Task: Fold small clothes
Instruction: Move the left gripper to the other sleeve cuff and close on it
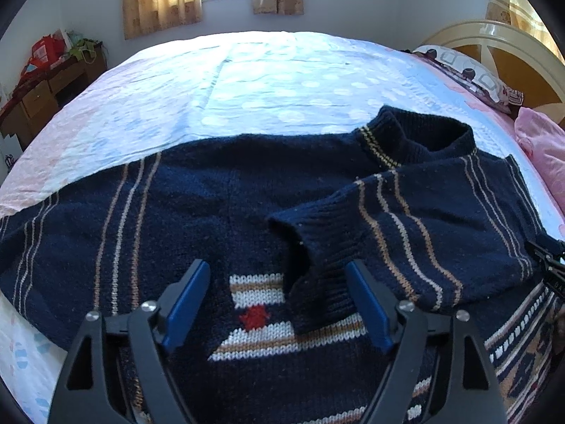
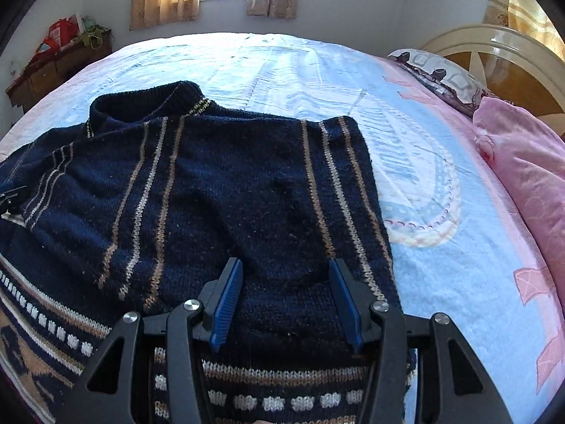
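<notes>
A small navy knitted sweater [image 1: 219,190] with tan and white stripes lies flat on the bed. One sleeve [image 1: 370,233] is folded across the chest, its ribbed cuff lying between my left gripper's open fingers. My left gripper [image 1: 279,300] is open just above the sweater's patterned front. In the right wrist view the sweater [image 2: 212,194] fills the lower left, collar [image 2: 148,106] at the far side. My right gripper [image 2: 286,304] is open and empty over the folded side near the sweater's right edge.
The bed sheet [image 2: 441,247] is light blue and pink. A pink quilt [image 2: 529,183] and a patterned pillow [image 2: 441,74] lie by the headboard [image 2: 512,60] at right. A wooden desk [image 1: 46,95] stands at far left.
</notes>
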